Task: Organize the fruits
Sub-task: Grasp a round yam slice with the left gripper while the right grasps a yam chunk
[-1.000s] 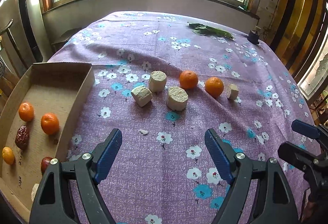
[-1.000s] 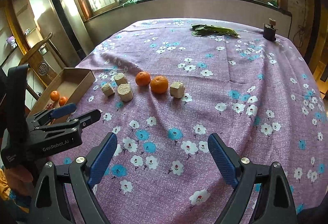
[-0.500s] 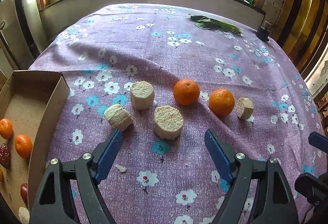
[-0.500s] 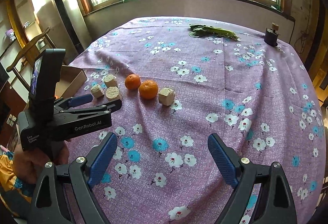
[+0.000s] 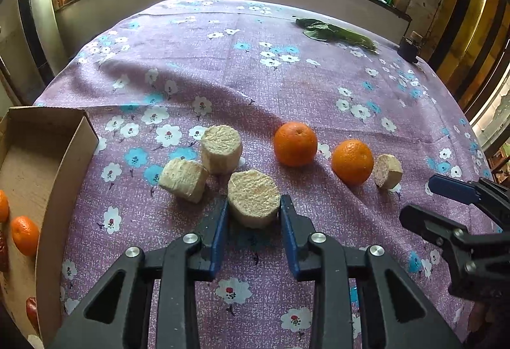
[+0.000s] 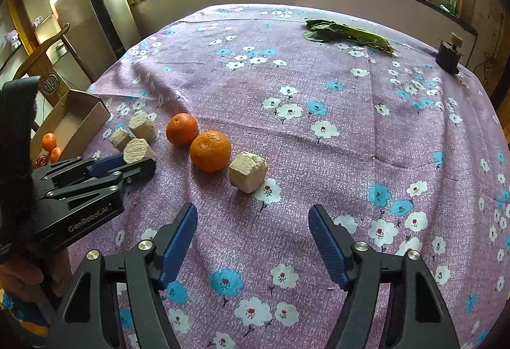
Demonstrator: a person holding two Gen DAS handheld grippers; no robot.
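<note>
Grip status: left gripper (image 5: pixel 254 215) has just been closing, and its blue pads now sit against both sides of the nearest pale fibrous chunk (image 5: pixel 253 202), clamped on it while it rests on the tablecloth (image 5: pixel 287 87). Right gripper (image 6: pixel 253 232) has also just been closing but its jaws stand apart with only cloth between them, short of the cut chunk (image 6: pixel 248 171) just ahead. Remaining items on the cloth: two more pale chunks (image 5: pixel 204 165) touching each other just left of the held one, and two oranges (image 5: pixel 322 151) side by side to the right, the nearer orange touching the small cut chunk. Cardboard box (image 5: pixel 47 164) at the table's left edge already holds small oranges and dark red fruits. Handling judgement: the chunks look dry, coarse and light, probably stiff with crumbly edges; the side grip across the round wall seems sound, moderate squeeze advised. Oranges look smooth and round, likely to roll, best taken across the widest part. Surface is a soft purple floral cloth with creases, so pieces may catch. Leafy greens (image 5: pixel 334 31) and a small dark bottle (image 5: pixel 409 47) lie at the far edge. Room: barred windows behind give backlight; wooden chair at left in the right wrist view.
</note>
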